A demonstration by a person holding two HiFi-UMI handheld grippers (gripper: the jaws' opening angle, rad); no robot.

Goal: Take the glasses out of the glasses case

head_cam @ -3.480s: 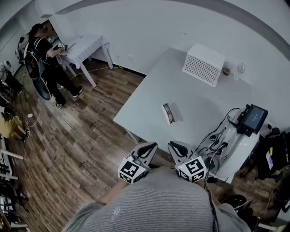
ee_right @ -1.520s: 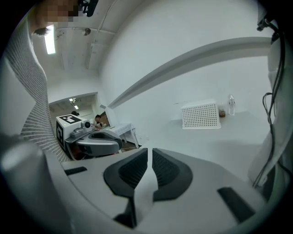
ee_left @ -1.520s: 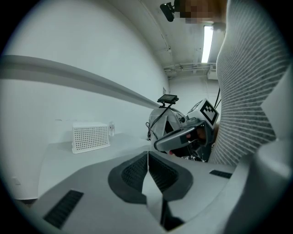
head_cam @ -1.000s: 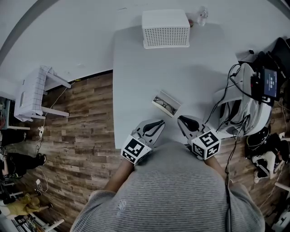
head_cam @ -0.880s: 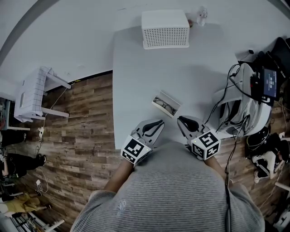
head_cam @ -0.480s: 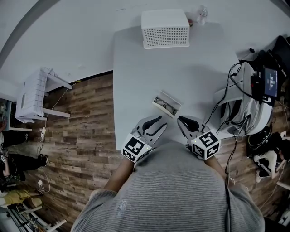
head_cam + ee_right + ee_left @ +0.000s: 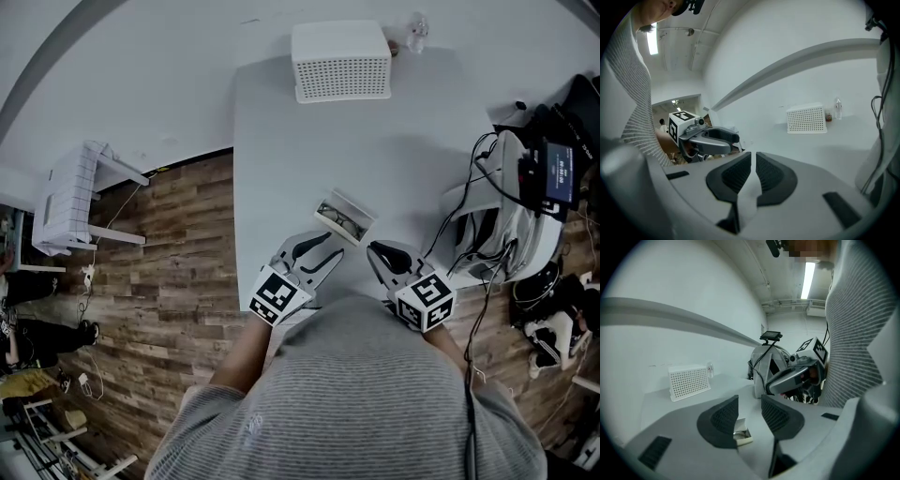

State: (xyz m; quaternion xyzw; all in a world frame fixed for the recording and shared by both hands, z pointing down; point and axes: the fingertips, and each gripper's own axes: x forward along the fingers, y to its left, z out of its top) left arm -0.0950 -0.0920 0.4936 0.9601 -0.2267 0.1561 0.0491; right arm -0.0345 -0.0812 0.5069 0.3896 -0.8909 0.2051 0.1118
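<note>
An open white glasses case (image 7: 345, 217) lies on the white table (image 7: 281, 150) with dark glasses (image 7: 341, 223) inside it. My left gripper (image 7: 334, 251) hovers just short of the case's near left side, jaws opening, nothing between the pads. In the left gripper view the case (image 7: 741, 434) shows through the gap of that gripper (image 7: 750, 401), on the table beyond the tips. My right gripper (image 7: 375, 251) sits shut near the case's right end, apart from it. The right gripper view shows its pads (image 7: 737, 174) nearly touching and empty.
A white perforated box (image 7: 341, 59) stands at the table's far edge, a small bottle (image 7: 418, 33) beside it. Equipment with a screen and cables (image 7: 511, 211) crowds the right side. The table's left edge drops to wooden floor (image 7: 178, 244).
The left gripper's jaws have parted from shut to wide apart, and it has rolled slightly. The right gripper and the case have stayed put.
</note>
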